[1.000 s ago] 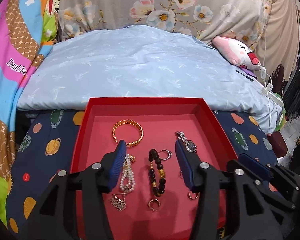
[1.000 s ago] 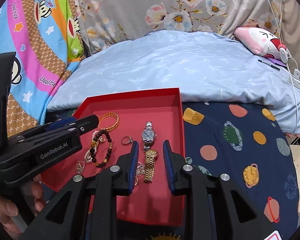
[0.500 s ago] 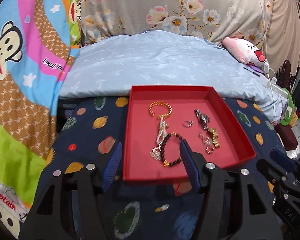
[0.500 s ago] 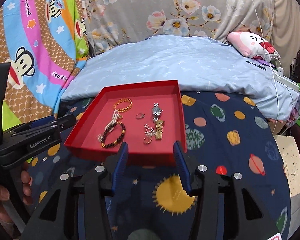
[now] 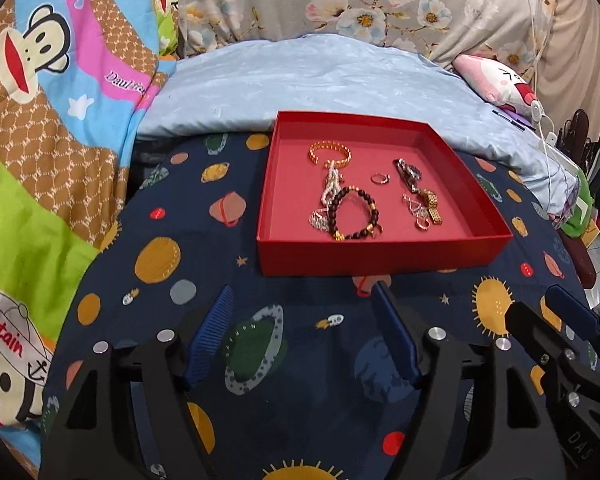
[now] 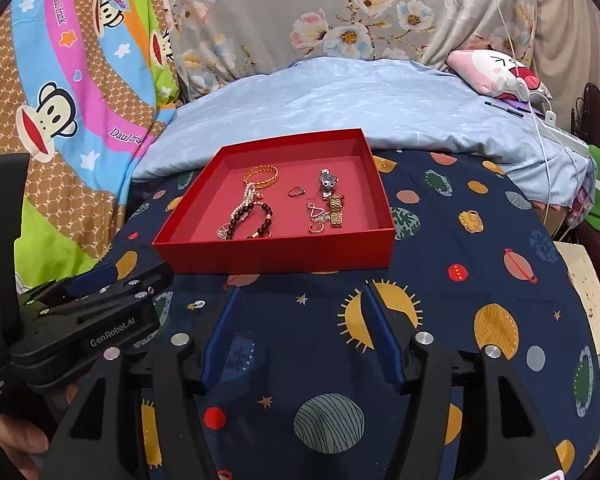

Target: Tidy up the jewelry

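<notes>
A red box [image 5: 380, 254] [image 6: 276, 254] sits on the dark planet-print cloth. It holds a gold bangle [image 5: 330, 153] [image 6: 261, 176], a pearl strand [image 5: 331, 184], a dark bead bracelet [image 5: 355, 212] [image 6: 252, 218], a ring [image 5: 380, 178] [image 6: 296, 191], a silver watch [image 5: 408, 172] [image 6: 328, 182], a gold watch band [image 5: 431, 206] [image 6: 336, 210] and small earrings [image 6: 317, 218]. My left gripper [image 5: 302, 300] is open and empty, short of the box's near wall. My right gripper [image 6: 300, 300] is open and empty, also short of the box.
A light blue pillow [image 5: 312, 80] lies behind the box. A colourful monkey-print blanket [image 5: 52, 100] is at the left. A pink plush toy [image 6: 496, 70] and white cables [image 6: 540, 120] lie at the right. The right gripper's body [image 5: 560, 340] shows beside the left one.
Both grippers have pulled back out of the box and toward me. The right jaws have opened wider. The jewelry has stayed in the box.
</notes>
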